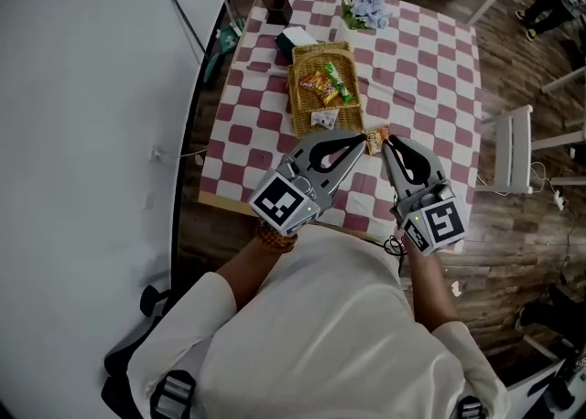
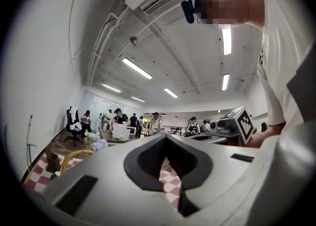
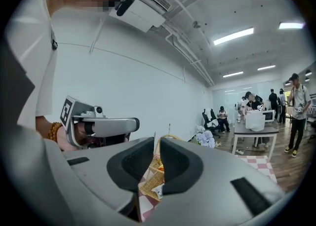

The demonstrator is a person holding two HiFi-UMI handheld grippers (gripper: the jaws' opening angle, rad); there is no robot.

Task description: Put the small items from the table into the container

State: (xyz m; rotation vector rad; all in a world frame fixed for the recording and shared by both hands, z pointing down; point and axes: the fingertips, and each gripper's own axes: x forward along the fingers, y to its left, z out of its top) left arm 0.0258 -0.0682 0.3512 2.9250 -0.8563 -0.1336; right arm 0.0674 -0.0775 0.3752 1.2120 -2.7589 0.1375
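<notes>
A woven basket point(image 1: 295, 102) stands mid-table on the red-and-white checked cloth point(image 1: 421, 69), with several snack packets inside. My right gripper point(image 1: 385, 141) hangs above the table's near part, just in front of the basket, shut on a small orange packet point(image 1: 374, 141). In the right gripper view the packet's thin edge sticks up between the tips of the right gripper point(image 3: 157, 143), with the basket behind. My left gripper point(image 1: 360, 139) is close beside it, tips together and empty. In the left gripper view the left gripper point(image 2: 165, 138) shows only checked cloth through the gap.
Pale blue flowers point(image 1: 366, 4), a dark box point(image 1: 277, 7) and a white-green box point(image 1: 295, 39) sit beyond the basket. A white wall curves along the left. A white chair point(image 1: 515, 147) stands right of the table. People work at desks far off.
</notes>
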